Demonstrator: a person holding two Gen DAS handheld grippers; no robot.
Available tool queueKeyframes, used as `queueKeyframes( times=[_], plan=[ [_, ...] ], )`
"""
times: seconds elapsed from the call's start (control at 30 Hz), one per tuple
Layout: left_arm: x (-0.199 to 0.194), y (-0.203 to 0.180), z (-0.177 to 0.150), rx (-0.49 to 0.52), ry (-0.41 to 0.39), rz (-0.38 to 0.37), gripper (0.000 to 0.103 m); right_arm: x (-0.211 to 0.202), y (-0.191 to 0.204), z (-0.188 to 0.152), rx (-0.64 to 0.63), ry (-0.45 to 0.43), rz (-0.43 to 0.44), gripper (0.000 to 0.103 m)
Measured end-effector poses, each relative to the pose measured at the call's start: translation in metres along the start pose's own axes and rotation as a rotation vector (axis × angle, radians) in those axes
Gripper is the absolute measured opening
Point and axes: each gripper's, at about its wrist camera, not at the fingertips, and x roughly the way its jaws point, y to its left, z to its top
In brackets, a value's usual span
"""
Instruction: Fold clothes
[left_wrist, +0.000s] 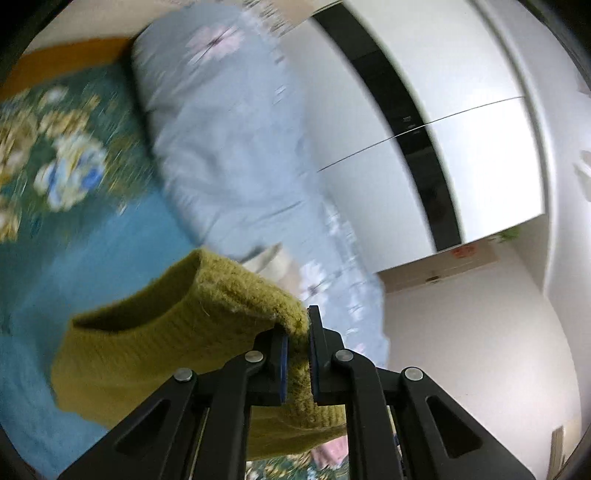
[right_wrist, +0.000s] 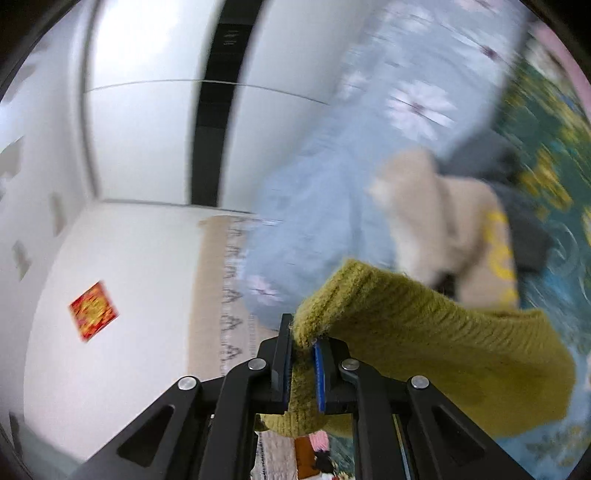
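An olive-green knitted sweater (left_wrist: 177, 332) hangs lifted above the bed, stretched between both grippers. My left gripper (left_wrist: 298, 332) is shut on its ribbed edge, and the knit bunches between the blue pads. In the right wrist view the same sweater (right_wrist: 424, 332) drapes off to the right, with my right gripper (right_wrist: 303, 338) shut on another part of the edge. Both views are tilted and blurred by motion.
A pale blue flowered quilt (left_wrist: 229, 147) lies bunched along the bed. The bed sheet (left_wrist: 74, 184) is teal with a flower print. A beige garment (right_wrist: 443, 221) and a dark grey one (right_wrist: 517, 206) lie beside the quilt. White wardrobe doors (left_wrist: 461, 129) and a white wall (right_wrist: 129, 295) stand behind.
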Motion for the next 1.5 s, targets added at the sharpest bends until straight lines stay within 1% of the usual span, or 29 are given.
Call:
queueKeyframes(
  times=[0.1,0.17,0.23,0.33,0.43,0.53,0.67,0.77,0.87,0.93,1.07,1.17,1.23,1.33,1.4,1.5],
  plan=[
    [-0.03,-0.023,0.014,0.061,-0.037,-0.057,0.009,-0.013,0.05,-0.01,-0.088,-0.036,0.051,0.01],
    [-0.051,-0.031,0.018,0.096,-0.051,-0.101,0.009,-0.025,0.078,-0.023,-0.143,-0.063,0.064,0.01],
    [-0.066,-0.037,0.022,0.123,-0.05,-0.137,0.009,-0.04,0.098,-0.039,-0.188,-0.093,0.072,0.01],
    [-0.091,-0.036,0.024,0.155,-0.041,-0.179,0.009,-0.061,0.12,-0.069,-0.222,-0.138,0.082,0.01],
    [-0.113,-0.028,0.02,0.188,-0.022,-0.206,0.009,-0.077,0.132,-0.103,-0.231,-0.175,0.078,0.01],
    [-0.138,-0.012,0.015,0.217,-0.003,-0.218,0.009,-0.09,0.137,-0.133,-0.223,-0.187,0.064,0.01],
    [-0.172,-0.001,0.005,0.24,0.02,-0.236,0.009,-0.106,0.143,-0.174,-0.212,-0.2,0.044,0.01],
    [-0.19,0.0,0.007,0.277,0.03,-0.251,0.009,-0.108,0.149,-0.19,-0.207,-0.197,0.043,0.01],
    [-0.188,0.005,0.012,0.292,0.039,-0.218,0.009,-0.096,0.145,-0.192,-0.201,-0.167,-0.015,0.01],
    [-0.171,0.016,0.016,0.268,0.07,-0.178,0.009,-0.082,0.137,-0.189,-0.185,-0.136,-0.068,0.01],
    [-0.127,0.051,0.019,0.194,0.14,-0.073,0.009,-0.037,0.089,-0.17,-0.086,-0.029,-0.189,0.01],
    [-0.081,0.087,0.022,0.101,0.187,0.013,0.009,0.0,0.043,-0.152,-0.003,0.033,-0.245,0.01],
    [-0.053,0.106,0.027,0.034,0.217,0.053,0.009,0.027,0.011,-0.137,0.051,0.069,-0.281,0.01],
    [-0.006,0.131,0.032,-0.023,0.257,0.162,0.009,0.067,-0.032,-0.113,0.116,0.121,-0.34,0.01],
    [0.019,0.14,0.034,-0.033,0.278,0.214,0.009,0.09,-0.054,-0.1,0.142,0.148,-0.37,0.01],
    [0.051,0.152,0.041,-0.065,0.285,0.256,0.009,0.122,-0.076,-0.082,0.162,0.172,-0.387,0.01]
  ],
)
